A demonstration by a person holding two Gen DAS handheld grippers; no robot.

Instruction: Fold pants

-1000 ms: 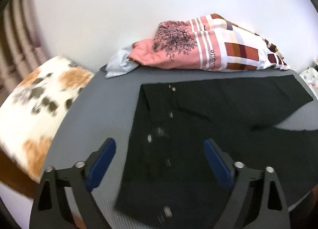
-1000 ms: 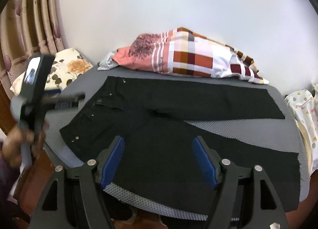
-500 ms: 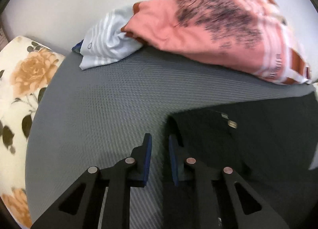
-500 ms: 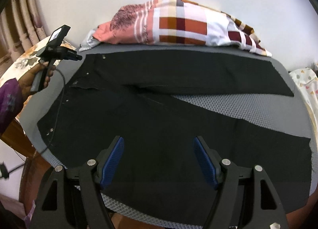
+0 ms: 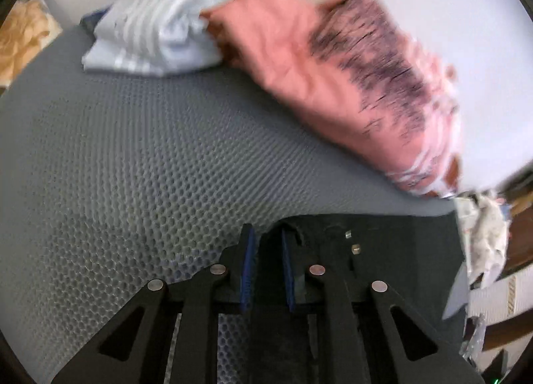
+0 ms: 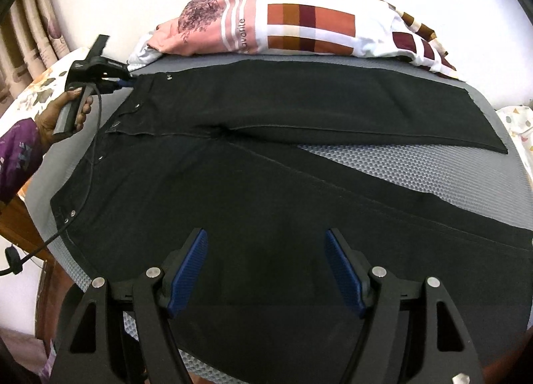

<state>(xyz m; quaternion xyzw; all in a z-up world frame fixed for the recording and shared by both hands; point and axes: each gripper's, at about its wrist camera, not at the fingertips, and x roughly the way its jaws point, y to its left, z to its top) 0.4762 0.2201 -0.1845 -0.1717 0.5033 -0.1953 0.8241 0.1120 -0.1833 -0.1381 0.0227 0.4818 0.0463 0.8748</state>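
Grey mesh-covered bed [image 6: 416,164], honeycomb texture showing between the two legs. Black pants [image 6: 253,181] spread flat across most of it, waistband at the left, legs running right and parting toward the hems. Along the far edge, touching the wall, a pile of clothes: pink printed shirt [image 6: 200,27], checked cloth [image 6: 319,27], pale striped garment [image 5: 156,37] at its left end.

left wrist close, right wrist wider, pants [image 6: 266,164] shared
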